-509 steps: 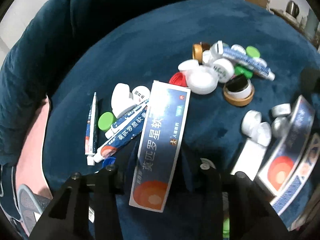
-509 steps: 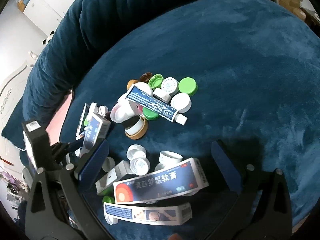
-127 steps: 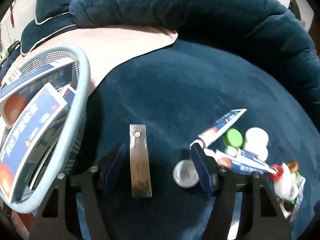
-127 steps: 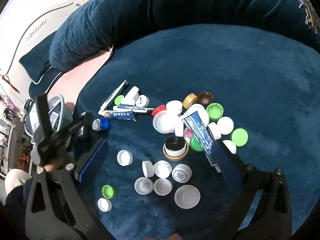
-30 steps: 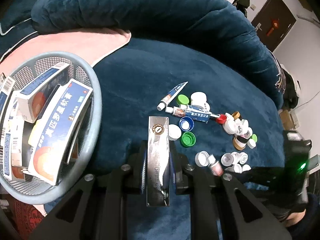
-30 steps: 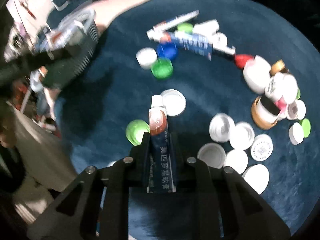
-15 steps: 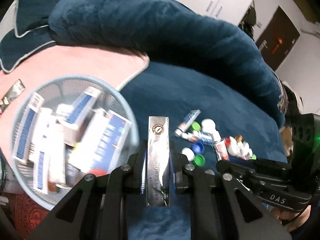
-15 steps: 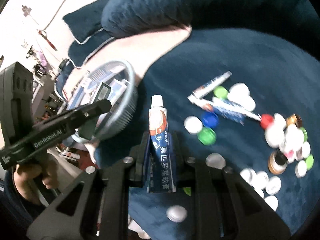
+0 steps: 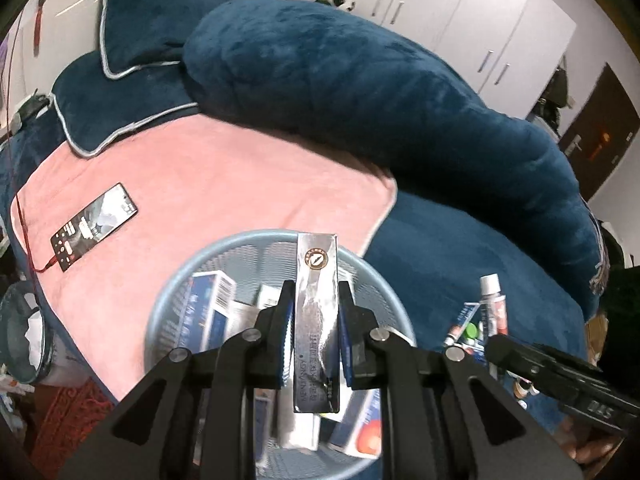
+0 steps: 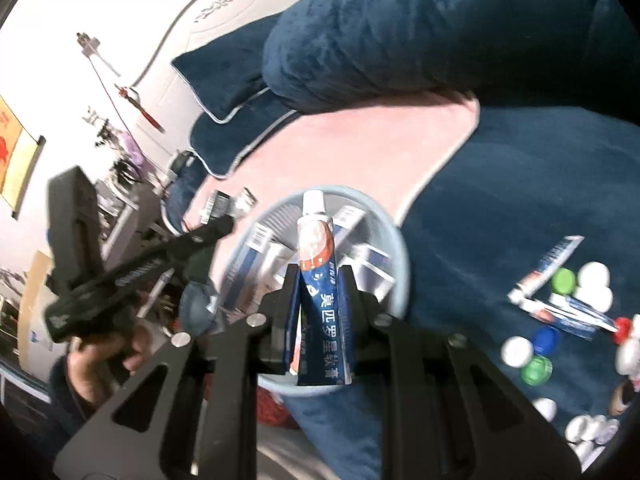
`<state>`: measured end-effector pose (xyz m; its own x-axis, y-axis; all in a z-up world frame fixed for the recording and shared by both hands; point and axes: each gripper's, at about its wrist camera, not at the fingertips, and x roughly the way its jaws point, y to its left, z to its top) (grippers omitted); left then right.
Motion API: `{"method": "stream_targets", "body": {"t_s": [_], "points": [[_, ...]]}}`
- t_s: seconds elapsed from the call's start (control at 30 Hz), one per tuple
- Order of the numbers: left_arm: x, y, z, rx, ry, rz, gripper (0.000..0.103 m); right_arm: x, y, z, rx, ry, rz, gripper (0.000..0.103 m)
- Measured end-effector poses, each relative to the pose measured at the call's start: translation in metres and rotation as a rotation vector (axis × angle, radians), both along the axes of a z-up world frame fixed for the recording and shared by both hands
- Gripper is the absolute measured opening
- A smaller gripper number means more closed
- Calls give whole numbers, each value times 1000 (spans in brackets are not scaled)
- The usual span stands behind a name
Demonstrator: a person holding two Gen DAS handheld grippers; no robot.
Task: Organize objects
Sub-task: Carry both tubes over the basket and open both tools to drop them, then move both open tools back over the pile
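My left gripper (image 9: 314, 308) is shut on a silver box (image 9: 316, 320) and holds it above the light blue mesh basket (image 9: 188, 280), which holds several blue and white ointment boxes (image 9: 208, 308). My right gripper (image 10: 320, 296) is shut on a blue and orange ointment tube (image 10: 322, 292) with a white cap, also above the basket (image 10: 396, 248). The left gripper also shows at the left of the right wrist view (image 10: 224, 224). The right gripper's tube shows in the left wrist view (image 9: 494, 308).
A pink towel (image 9: 208, 184) with a phone (image 9: 94, 226) lies under and behind the basket. Dark blue pillows (image 9: 360, 80) rise at the back. Loose caps (image 10: 536, 368) and tubes (image 10: 552, 264) lie on the blue cushion to the right.
Both grippers have moved left with their loads and now hang over the basket. The caps and tubes have slid to the right edge of view.
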<state>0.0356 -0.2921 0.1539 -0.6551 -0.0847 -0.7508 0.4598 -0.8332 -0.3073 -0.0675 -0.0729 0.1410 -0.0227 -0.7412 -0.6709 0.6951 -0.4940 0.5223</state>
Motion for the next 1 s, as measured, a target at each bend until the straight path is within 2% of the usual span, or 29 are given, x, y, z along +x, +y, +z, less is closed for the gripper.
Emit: {"method": "stream_targets", "body": {"t_s": [0.17, 0.27, 0.33, 0.37, 0.4, 0.43, 0.47, 0.57, 0.6, 0.63, 0.7, 0.87, 1.0], "points": [[-7, -18, -12, 38, -9, 25, 18, 1, -27, -2, -34, -46, 0, 19], [-13, -22, -13, 13, -6, 26, 19, -3, -40, -8, -58, -87, -24, 19], [-18, -20, -15, -21, -4, 5, 19, -7, -44, -15, -131, -136, -37, 22], [-19, -19, -16, -33, -9, 3, 32, -10, -46, -19, -163, -168, -43, 24], [-17, -17, -16, -47, -12, 2, 63, -11, -47, -22, -162, -189, -53, 37], [-16, -16, -16, -57, -13, 3, 80, -13, -45, -25, -167, -206, -61, 49], [-13, -15, -17, -70, -14, 8, 98, -13, -40, -26, -180, -204, -75, 51], [-8, -12, -18, -102, -45, 20, 98, -14, -27, -20, -136, -132, -117, 60], [-7, -10, -20, -111, -61, 26, 99, -14, -23, -18, -111, -105, -123, 71], [-7, -9, -21, -113, -72, 32, 100, -14, -18, -17, -69, -72, -137, 87], [-5, -8, -22, -105, -75, 33, 101, -13, -11, -18, -4, -38, -159, 103], [-2, -5, -22, -92, -71, 43, 102, -10, 7, -22, 118, 56, -158, 103], [-5, 4, -21, -91, -77, 34, 102, -11, 21, -26, 140, 68, -172, 103]]}}
